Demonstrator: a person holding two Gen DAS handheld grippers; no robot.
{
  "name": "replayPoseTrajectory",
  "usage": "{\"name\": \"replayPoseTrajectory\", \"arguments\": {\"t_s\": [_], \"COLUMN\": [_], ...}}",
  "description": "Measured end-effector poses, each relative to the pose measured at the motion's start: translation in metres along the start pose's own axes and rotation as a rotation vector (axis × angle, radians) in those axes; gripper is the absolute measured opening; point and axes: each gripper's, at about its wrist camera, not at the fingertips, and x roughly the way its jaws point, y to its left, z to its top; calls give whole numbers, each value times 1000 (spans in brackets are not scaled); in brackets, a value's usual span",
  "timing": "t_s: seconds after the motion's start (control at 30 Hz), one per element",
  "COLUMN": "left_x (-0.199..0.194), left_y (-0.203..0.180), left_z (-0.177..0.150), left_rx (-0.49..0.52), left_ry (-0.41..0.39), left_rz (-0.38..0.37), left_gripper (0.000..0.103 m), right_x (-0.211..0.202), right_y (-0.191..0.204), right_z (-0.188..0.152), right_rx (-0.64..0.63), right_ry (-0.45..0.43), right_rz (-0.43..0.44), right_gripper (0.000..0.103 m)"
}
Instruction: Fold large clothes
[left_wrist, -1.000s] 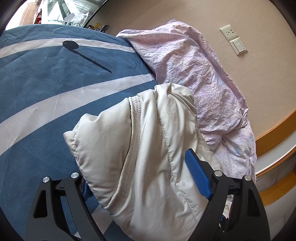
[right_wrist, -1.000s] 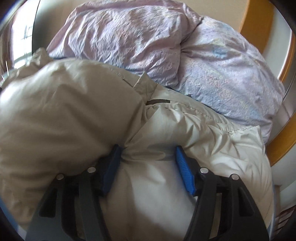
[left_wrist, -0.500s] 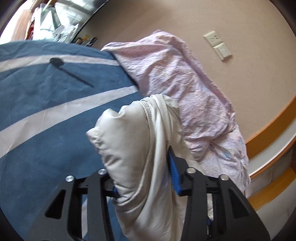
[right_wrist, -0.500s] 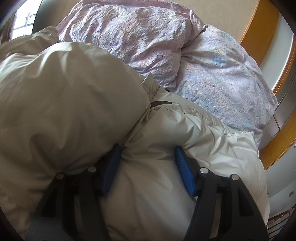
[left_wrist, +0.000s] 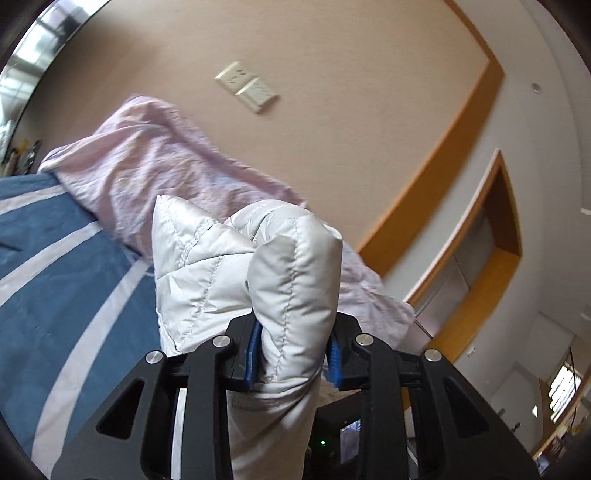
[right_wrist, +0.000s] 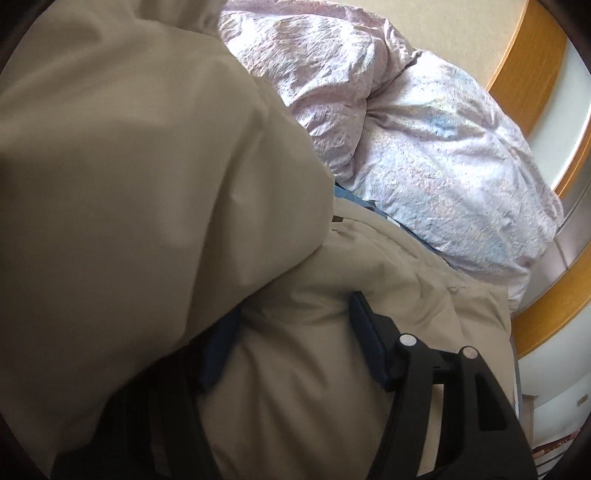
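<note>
Left wrist view, my left gripper (left_wrist: 293, 354) closing on a fold of the padded jacket (left_wrist: 258, 266), right gripper (right_wrist: 295, 332) opening, jacket bulk between its pads, no readable labels.

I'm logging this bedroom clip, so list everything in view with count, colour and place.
jacket: one, off-white padded, bunched on the bed, a fold raised in the left tool.
duvet: one, pale pink print, heaped by the wall behind the jacket.
bedsheet: one, blue with white stripes, under both.
wall plates: two, cream, on the beige wall above the duvet.
wood trim: orange-brown, edging the wall panel.
left tool: one, black with blue pads, closing on the jacket fold.
right tool: one, black with blue pads, opening, jacket fabric between the pads.
</note>
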Motion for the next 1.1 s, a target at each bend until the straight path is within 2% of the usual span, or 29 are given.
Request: {"name": "replayPoseTrajectory", "arguments": {"t_s": [0.07,0.17,0.27,0.37,0.47,0.57,0.67,0.73,0.87,1.0,1.1], "left_x": [3,12,19,30,47,69,92,108,135,148,155], "left_y": [-13,-36,-62,-93,-120,-144,-164,-173,-184,-197,-204], "left_z": [0,-6,-17,-33,-54,-81,-110,-131,-163,-191,-204], "left_rx": [25,79,138,213,268,308,354,379,421,508,579], "left_ry": [2,14,36,75,135,223,318,384,482,523,538], "left_rz": [-31,-82,-135,-198,-254,-310,-340,-351,-349,-333,-320], "left_gripper": [28,28,28,28,28,28,28,28,28,28,29], "right_x": [-21,-55,-86,-98,-99,-99,-98,-98,-100,-97,-89], "right_y": [-20,-55,-104,-154,-196,-232,-260,-279,-307,-325,-326], "right_z": [-4,-14,-34,-58,-79,-101,-120,-130,-139,-132,-118], "right_rx": [15,60,164,287,383,486,583,642,734,788,783], "right_ry": [-43,-125,-193,-201,-174,-152,-139,-140,-178,-218,-202], "right_rz": [-1,-22,-27,-63,-95,-118,-104,-71,65,344,484], "right_gripper": [76,81,86,86,86,86,86,86,86,86,86]}}
